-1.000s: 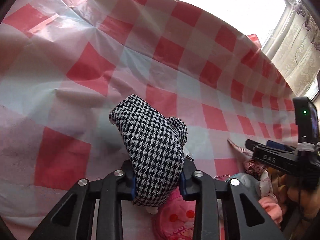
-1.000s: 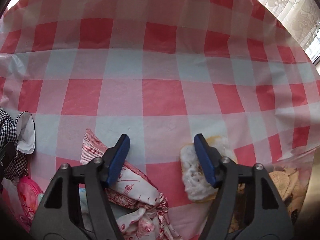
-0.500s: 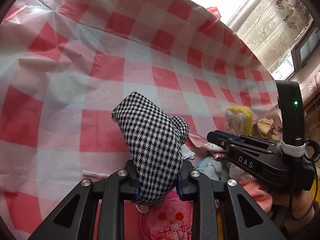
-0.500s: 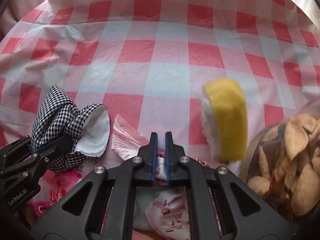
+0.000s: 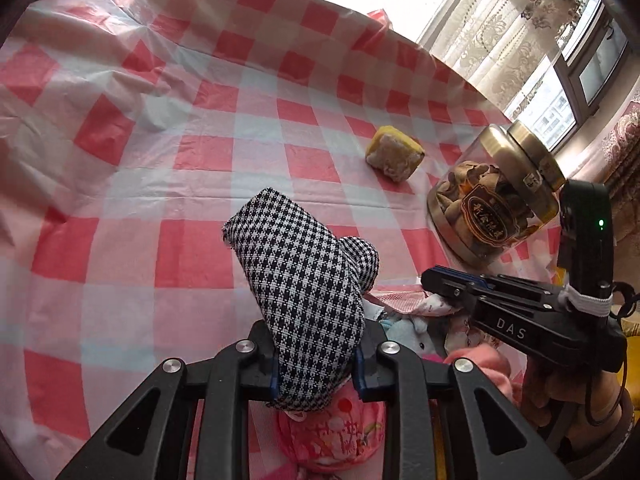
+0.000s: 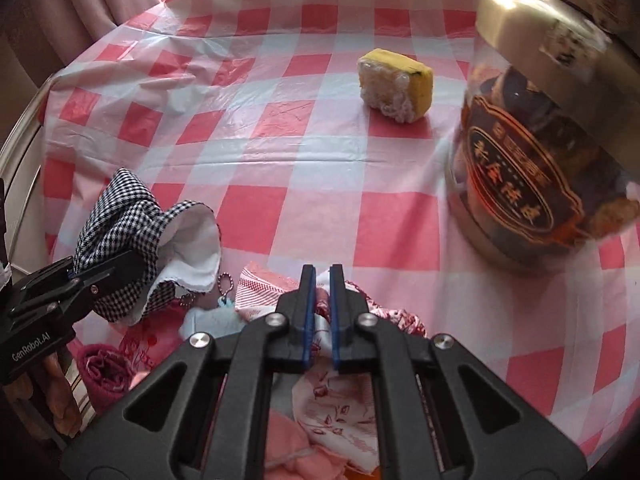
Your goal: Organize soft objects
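While the checked counter [image 6: 256,148] lies mostly bare ahead of you, one jar [image 6: 536,148] stands at its right edge and one yellow sponge [image 6: 396,84] sits alone, far ahead and slightly right of your right hand-held gripper [image 6: 320,280], its long axis slanting across your view. That gripper, the nearer one to the sponge, is pinched together on nothing. Your left hand-held gripper [image 5: 316,356] is clamped on the one houndstooth cloth [image 5: 304,292], held above the heap of soft things [image 6: 340,392] at the near edge
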### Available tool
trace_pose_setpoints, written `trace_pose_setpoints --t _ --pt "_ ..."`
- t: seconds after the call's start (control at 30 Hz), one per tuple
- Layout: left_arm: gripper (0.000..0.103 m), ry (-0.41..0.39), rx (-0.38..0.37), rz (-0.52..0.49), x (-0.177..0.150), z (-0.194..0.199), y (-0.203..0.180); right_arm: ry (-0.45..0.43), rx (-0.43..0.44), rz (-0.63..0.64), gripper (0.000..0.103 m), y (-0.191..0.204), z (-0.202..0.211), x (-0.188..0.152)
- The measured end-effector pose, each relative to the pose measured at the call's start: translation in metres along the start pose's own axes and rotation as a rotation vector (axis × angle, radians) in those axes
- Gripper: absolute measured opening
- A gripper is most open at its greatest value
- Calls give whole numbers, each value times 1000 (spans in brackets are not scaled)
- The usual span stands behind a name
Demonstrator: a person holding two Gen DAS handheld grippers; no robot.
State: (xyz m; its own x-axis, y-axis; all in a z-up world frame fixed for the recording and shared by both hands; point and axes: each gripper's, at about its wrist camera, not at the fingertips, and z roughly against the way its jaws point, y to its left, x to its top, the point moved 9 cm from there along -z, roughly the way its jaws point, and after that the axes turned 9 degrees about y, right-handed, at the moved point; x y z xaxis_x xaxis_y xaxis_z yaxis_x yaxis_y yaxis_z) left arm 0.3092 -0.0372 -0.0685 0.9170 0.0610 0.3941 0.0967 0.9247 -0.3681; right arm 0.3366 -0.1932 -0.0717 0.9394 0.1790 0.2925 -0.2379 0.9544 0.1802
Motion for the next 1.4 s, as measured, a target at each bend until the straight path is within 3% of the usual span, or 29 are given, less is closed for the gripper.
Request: trace_pose_setpoints --t 0.1,0.13,0.2,0.23,0.27,0.43,0.6,0.7,0.87,0.93,1.03,1.1,1.17,1.33,1.37,1.4 --pt "31 -24 10 61 -5 6 8 18 -34 1 13 -4 -2 -1" --pt "40 -14 17 83 -7 1 13 19 -44 6 18 -4 0 1" --pt "49 -7 27 126 -11 -3 21 -4 -65 37 42 1 6 10" --pt "52 -14 24 141 -12 -2 24 -21 -96 60 65 4 9 18" --pt "54 -25 17 154 -13 -1 26 -43 -132 89 75 7 12 28" --pt "60 -109 8 229 -22 13 33 -83 -262 188 75 21 7 97" --pt "60 -172 14 323 -42 25 51 0 -370 193 73 10 -24 149" --pt "60 -191 3 366 -42 30 62 10 -433 252 73 9 -40 169" --pt "60 -193 -21 350 -37 28 61 68 -546 283 75 -11 -66 181" --pt "60 -199 -35 350 -36 28 60 69 -548 273 74 -16 -68 181" --pt "60 -200 -53 342 -31 29 58 48 -573 277 55 -22 -65 180" --pt "60 -188 -52 321 -25 27 53 41 -561 282 51 -23 -63 179" --pt "60 -163 -41 306 -20 23 48 26 -572 289 40 -23 -60 179" --pt "60 -98 8 248 -6 2 38 -14 -574 269 29 -21 -55 182" --pt "57 -72 9 238 -5 -5 36 -20 -568 252 27 -23 -55 183" --pt "43 -56 3 231 -3 -11 35 -26 -565 238 25 -25 -54 184"
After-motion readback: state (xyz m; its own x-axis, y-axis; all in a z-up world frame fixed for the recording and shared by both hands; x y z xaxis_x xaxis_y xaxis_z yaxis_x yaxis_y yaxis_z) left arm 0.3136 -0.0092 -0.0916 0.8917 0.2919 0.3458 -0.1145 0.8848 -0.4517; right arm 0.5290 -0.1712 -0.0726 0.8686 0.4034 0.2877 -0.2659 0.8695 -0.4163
